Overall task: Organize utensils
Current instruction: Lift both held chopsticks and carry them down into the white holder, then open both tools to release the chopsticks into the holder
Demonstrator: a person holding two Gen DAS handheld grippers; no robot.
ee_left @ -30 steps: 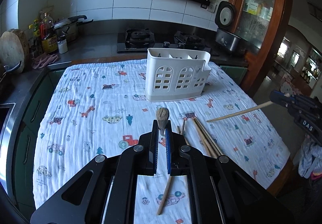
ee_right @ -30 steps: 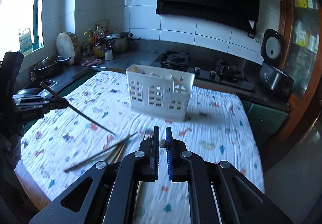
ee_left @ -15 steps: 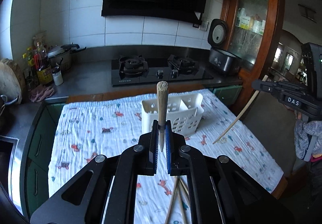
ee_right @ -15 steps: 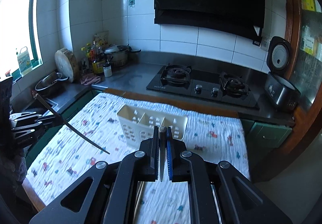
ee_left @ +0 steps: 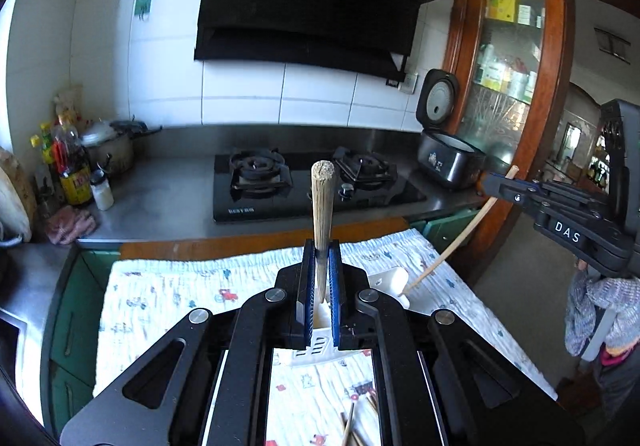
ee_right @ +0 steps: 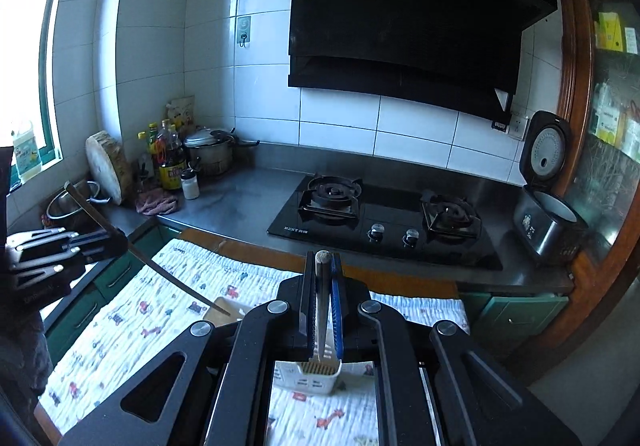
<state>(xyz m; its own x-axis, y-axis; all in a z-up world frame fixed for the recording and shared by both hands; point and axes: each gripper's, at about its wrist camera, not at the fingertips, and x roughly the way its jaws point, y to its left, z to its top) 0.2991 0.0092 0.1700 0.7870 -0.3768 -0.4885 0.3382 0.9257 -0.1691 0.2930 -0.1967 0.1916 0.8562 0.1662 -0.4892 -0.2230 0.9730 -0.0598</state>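
Left wrist: white utensil caddy [ee_left: 390, 280] receives chopstick [ee_left: 452, 242] tip.

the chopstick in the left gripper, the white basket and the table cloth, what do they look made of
Chopstick: looks like bamboo or wood, pale tan, unvarnished; its cut end is rough and fibrous.
Basket: probably plastic, white, smooth, slightly glossy, with moulded cut-out slots in the wall.
Cloth: soft woven fabric, likely cotton gauze; matte, crinkled, printed with small cartoon figures.
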